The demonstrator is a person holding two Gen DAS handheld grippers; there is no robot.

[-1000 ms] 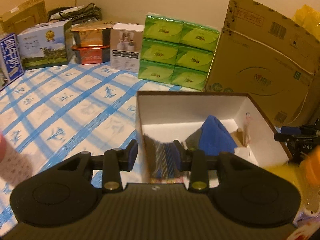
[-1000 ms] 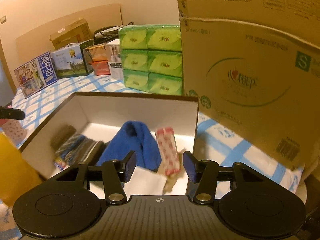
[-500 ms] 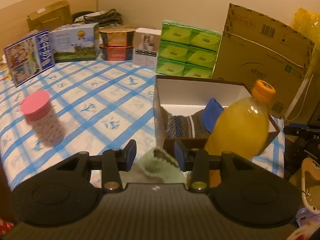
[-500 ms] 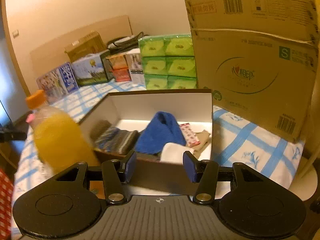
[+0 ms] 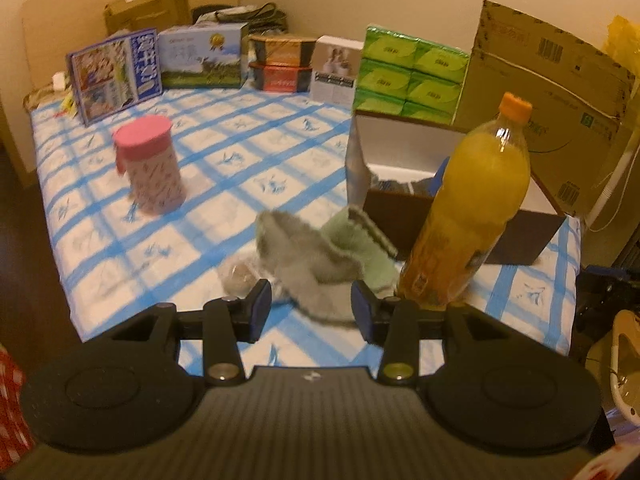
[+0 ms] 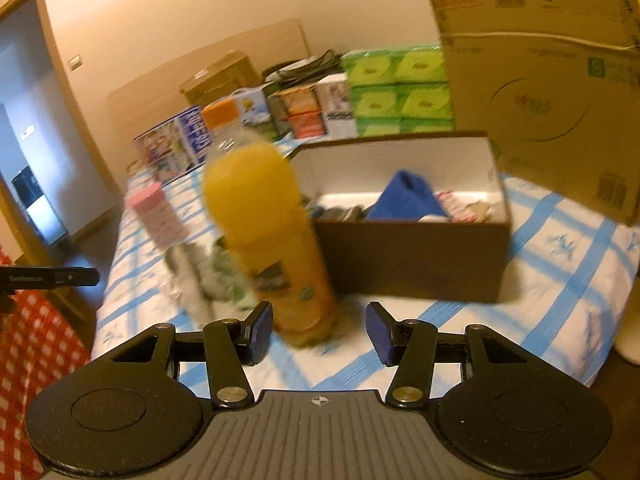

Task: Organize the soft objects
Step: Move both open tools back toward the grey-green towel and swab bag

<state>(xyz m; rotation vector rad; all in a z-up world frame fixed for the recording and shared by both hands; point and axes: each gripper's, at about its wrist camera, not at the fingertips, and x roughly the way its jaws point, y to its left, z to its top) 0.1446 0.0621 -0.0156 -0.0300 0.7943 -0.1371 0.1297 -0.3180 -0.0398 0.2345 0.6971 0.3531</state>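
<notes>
Inspector: Socks [image 5: 320,256], grey and pale green, lie in a loose heap on the checked cloth [image 5: 208,200], outside the box [image 5: 520,236] and just in front of its near left corner.

Clerk: Largest items first, please.

Inspector: Carton [image 5: 560,92], brown, stands at the back right, behind the box. The cloth, blue and white, covers the whole surface. The box is open-topped, dark outside, white inside; the right view shows a blue cloth [image 6: 408,200] bundled in it, with striped fabric [image 6: 340,213] to its left.

Clerk: And beside the box?

Inspector: Bottle [image 5: 472,208], orange liquid and orange cap, stands upright against the box front, touching the socks' right edge. Tissue packs [image 5: 408,76], green, are stacked behind the box. A pink can [image 5: 150,164] stands well to the left, apart from the heap.

Clerk: Grippers?

Inspector: Left gripper [image 5: 312,310] has its fingers moderately apart, nothing gripped; the near end of the socks shows in the gap, and contact cannot be judged. Right gripper [image 6: 320,330] has its fingers moderately apart and empty, with the bottle's base showing just beyond the gap. That view is blurred.
</notes>
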